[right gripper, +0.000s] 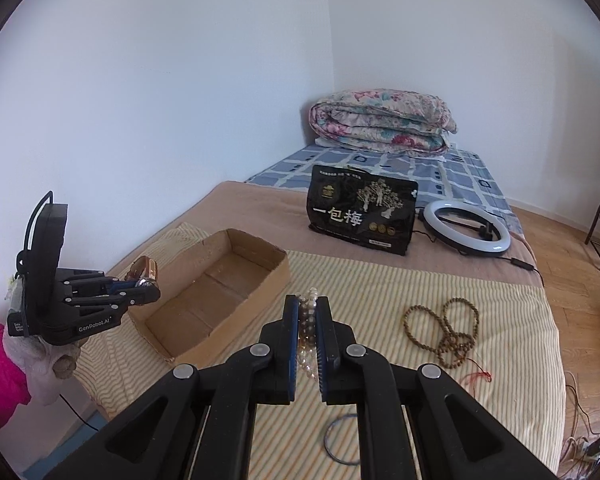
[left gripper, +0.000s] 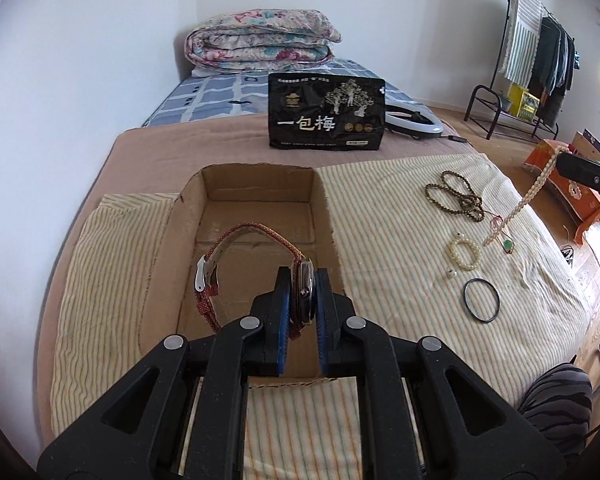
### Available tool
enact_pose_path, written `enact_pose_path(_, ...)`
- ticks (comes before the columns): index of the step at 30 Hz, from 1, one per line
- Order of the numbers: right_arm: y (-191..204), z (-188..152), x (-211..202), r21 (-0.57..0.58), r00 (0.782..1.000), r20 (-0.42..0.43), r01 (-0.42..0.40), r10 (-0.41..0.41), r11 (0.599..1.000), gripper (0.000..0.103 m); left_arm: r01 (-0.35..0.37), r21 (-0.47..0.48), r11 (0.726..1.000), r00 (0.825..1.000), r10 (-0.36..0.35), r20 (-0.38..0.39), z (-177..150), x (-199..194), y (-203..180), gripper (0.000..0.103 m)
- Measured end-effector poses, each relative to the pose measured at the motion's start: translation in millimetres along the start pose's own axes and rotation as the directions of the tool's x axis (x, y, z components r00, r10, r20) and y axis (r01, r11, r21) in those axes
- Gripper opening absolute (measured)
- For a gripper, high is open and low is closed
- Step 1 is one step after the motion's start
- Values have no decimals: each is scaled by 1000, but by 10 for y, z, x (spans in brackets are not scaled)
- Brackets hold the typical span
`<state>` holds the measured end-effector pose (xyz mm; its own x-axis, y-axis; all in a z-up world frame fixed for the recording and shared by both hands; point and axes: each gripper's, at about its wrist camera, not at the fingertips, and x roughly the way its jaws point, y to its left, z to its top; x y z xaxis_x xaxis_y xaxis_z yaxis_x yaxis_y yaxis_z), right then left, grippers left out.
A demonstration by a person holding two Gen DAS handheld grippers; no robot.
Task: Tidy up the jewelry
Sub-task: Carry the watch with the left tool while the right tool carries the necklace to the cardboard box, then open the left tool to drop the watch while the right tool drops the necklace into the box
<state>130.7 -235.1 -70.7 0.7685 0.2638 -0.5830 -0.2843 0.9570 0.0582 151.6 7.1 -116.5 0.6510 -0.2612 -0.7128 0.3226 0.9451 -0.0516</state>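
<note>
My left gripper [left gripper: 302, 280] is shut on a watch [left gripper: 305, 285] with a red woven strap [left gripper: 244, 230], held above the open cardboard box [left gripper: 180, 248]. From the right wrist view the left gripper [right gripper: 150, 282] hangs over the box's [right gripper: 276, 276] near left end. My right gripper [right gripper: 307, 312] is shut on a pale bead necklace [right gripper: 306, 332]; in the left wrist view that strand [left gripper: 520, 204] dangles from the right gripper [left gripper: 558, 160] down to the striped cloth. On the cloth lie brown prayer beads [left gripper: 460, 196], a cream bead bracelet [left gripper: 466, 254] and a black ring [left gripper: 481, 300].
A black snack bag [left gripper: 326, 112] stands behind the box, with a ring light [right gripper: 466, 228] beside it. A folded floral quilt [left gripper: 260, 40] lies at the bed's far end. A clothes rack [left gripper: 540, 52] stands at the right, over wooden floor. A green pendant [left gripper: 508, 245] lies by the beads.
</note>
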Motion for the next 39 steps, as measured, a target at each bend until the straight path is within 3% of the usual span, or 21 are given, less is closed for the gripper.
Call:
enact_pose_path(8,402,287,327,-36,996,7,-85,85,996,5,-28,-44,999,1000,28,0,-79,-17,339,9)
enact_pose_path(20,915,437,1025,-82,983,-44,-183,180,980,5,-21,-52,998,999,19,-40,-176,133,432,9)
enact_pose_path(29,1043,295,1651,-82,971,-163,-189,174,979,5,-18,-80,997,997,13,-70,-233,264,513,9)
enact_pose_path(37,1108,203,1833,-104,963,-216,-185,159,977,6,1,-100,995,996,-10,-88,-225,320,575,9)
enact_pose_path(39,1117,200,1822,-110,965,-212,-183,157,977,18,1,-95,996,996,-9,-85,-224,306,567,9)
